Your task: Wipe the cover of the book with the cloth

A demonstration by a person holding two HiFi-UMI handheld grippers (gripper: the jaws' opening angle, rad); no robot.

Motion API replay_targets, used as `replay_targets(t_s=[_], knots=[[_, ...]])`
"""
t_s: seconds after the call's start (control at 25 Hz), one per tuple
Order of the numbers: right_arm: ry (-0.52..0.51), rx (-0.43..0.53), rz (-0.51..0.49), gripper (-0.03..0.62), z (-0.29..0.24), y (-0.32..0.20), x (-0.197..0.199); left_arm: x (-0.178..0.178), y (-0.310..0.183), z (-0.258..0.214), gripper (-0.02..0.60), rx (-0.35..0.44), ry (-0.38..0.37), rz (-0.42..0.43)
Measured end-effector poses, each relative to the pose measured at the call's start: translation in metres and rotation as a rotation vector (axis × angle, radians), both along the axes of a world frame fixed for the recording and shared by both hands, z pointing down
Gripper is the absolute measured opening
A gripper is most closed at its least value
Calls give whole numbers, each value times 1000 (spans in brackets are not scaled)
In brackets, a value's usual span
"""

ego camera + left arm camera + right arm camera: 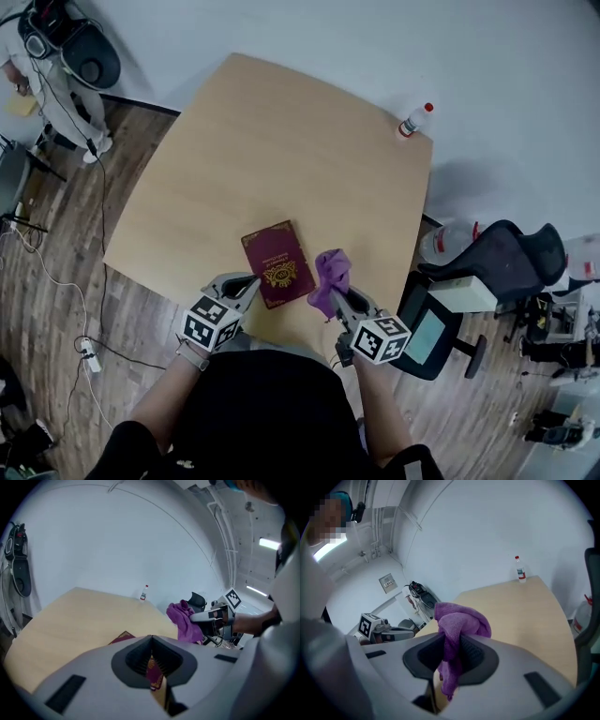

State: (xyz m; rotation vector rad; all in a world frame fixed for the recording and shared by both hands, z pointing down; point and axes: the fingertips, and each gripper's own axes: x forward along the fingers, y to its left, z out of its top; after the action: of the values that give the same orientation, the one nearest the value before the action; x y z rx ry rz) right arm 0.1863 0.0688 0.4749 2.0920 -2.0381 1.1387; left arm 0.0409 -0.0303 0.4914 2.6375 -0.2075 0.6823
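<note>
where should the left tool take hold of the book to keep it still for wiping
Probably the near-left corner of the book, coming in low from the side of the left tool. It lies flat and closed on the table, so only a thin edge fits between jaws, and this leaves the cover free for the cloth pinched in the right tool.

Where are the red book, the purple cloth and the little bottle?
red book [278, 263]: head view, middle of its cover.
purple cloth [461, 623]: right gripper view, its bunched top.
bottle [413, 122]: head view, its body below the red cap.
</note>
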Motion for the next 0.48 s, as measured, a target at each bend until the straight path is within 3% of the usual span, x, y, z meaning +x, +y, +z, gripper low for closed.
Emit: replay_targets(t_s=[0.48], knots=[[167, 200, 10, 84, -117, -14, -27, 21, -18, -120, 18, 97, 252, 19]])
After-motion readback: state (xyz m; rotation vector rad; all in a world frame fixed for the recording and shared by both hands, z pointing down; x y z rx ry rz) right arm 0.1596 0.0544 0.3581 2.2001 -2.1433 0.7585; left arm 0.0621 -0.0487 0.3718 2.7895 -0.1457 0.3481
